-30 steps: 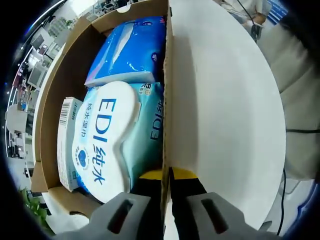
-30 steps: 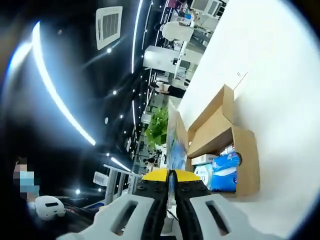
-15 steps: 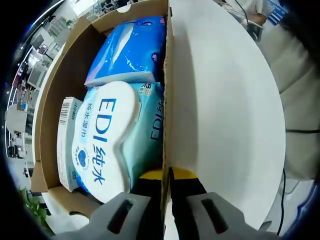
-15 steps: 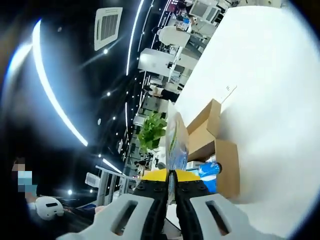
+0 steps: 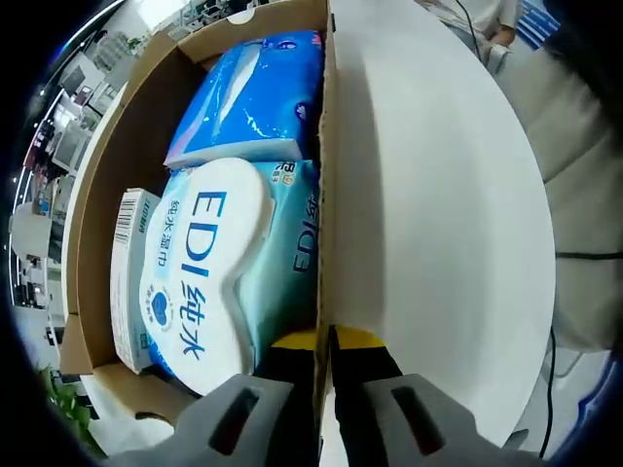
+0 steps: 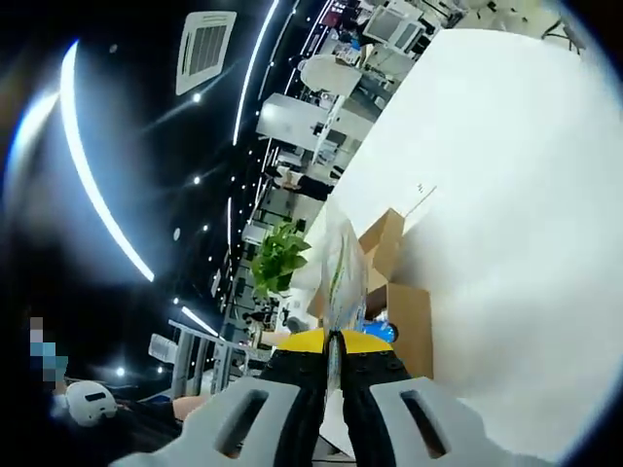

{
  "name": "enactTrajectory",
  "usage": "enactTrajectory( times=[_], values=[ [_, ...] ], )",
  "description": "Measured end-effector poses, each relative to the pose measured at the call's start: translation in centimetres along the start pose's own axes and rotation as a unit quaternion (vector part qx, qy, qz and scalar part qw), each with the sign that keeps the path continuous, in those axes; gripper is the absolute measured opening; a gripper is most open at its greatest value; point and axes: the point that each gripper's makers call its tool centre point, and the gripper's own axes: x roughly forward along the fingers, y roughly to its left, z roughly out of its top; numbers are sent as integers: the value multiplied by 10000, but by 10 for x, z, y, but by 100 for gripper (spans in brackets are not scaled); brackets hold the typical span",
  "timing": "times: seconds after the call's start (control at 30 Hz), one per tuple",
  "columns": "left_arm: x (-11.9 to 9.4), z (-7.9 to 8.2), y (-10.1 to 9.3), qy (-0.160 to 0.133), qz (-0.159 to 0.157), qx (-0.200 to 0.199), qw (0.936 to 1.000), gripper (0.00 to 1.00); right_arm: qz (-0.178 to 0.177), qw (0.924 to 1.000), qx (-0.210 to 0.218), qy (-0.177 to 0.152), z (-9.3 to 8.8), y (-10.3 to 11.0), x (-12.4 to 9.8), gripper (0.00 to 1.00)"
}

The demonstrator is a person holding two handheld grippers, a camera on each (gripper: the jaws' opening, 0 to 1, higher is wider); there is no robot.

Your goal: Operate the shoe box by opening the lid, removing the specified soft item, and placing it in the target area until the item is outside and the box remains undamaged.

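Note:
The open cardboard shoe box (image 5: 117,146) holds a blue tissue pack (image 5: 253,97), a white and teal EDI wet-wipe pack (image 5: 209,272) and a small white barcoded carton (image 5: 127,282). My left gripper (image 5: 326,341) is shut on the box's side wall (image 5: 324,146), one jaw inside and one outside. In the right gripper view my right gripper (image 6: 334,336) is shut on a thin soft plastic packet (image 6: 338,277), seen edge-on and held up in the air. Behind it the box (image 6: 409,326) stands small on the white table (image 6: 506,195), flaps (image 6: 384,238) raised.
Broad white tabletop (image 5: 438,243) lies beside the box. A person's light clothing (image 5: 584,146) is past the table's edge. A green plant (image 6: 277,263) and office furniture stand beyond the far side of the table.
The left gripper view is unchanged. In the right gripper view the box has shrunk and slid lower left, so the right gripper has drawn away from it, the packet still clamped.

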Motion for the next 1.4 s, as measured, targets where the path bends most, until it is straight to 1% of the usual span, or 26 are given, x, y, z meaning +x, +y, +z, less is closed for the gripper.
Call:
enactTrajectory(
  times=[0.17, 0.23, 0.27, 0.3, 0.37, 0.5, 0.57, 0.8, 0.83, 0.93, 1.0, 1.17, 1.23, 1.33, 1.4],
  values=[
    [0, 0, 0, -6, 25, 16, 10000, 1, -151, 9999, -30, 24, 5, -8, -3, 0],
    [0, 0, 0, -1, 16, 11, 10000, 1, -230, 9997, -45, 82, 6, -11, -4, 0],
    [0, 0, 0, 1, 11, 8, 10000, 1, -319, 9994, -50, 134, 4, -14, -3, 0],
    [0, 0, 0, -1, 8, 11, 10000, 1, -497, 9984, -140, 240, 2, -21, -3, 0],
    [0, 0, 0, -1, 11, 12, 10000, 1, -659, 9968, -244, 373, -1, -28, -1, 0],
    [1, 0, 0, -2, 15, 15, 10000, 1, -797, 9949, -288, 549, -7, -38, 4, 0],
    [1, 0, 0, -2, 13, 15, 10000, 1, -860, 9941, -327, 569, -9, -41, 6, 0],
    [1, 0, 0, -1, 8, 22, 10000, 1, -1040, 9910, -429, 721, -6, -61, 15, 0],
    [1, 0, 0, -2, 10, 22, 10000, 1, -1141, 9894, -481, 761, -5, -67, 17, 0],
    [1, 0, 0, -1, 9, 21, 10000, 1, -1266, 9869, -553, 831, -5, -76, 20, 0],
    [1, 0, 0, 1, 9, 17, 10000, 1, -1349, 9858, -587, 805, -3, -83, 22, 0],
    [1, 0, 0, 5, 14, 10, 10000, 1, -1326, 9873, -562, 670, -4, -89, 29, 0],
    [1, 0, 0, 6, 8, 10, 10000, 1, -1404, 9863, -503, 698, -6, -95, 32, 0],
    [0, 0, 0, 9, 1, 3, 10000, 1, -1495, 9847, -542, 709, -3, -110, 34, 0],
    [0, 0, 0, 10, 2, -3, 10000, 1, -1515, 9847, -436, 744, -7, -118, 36, 0]
  ],
)
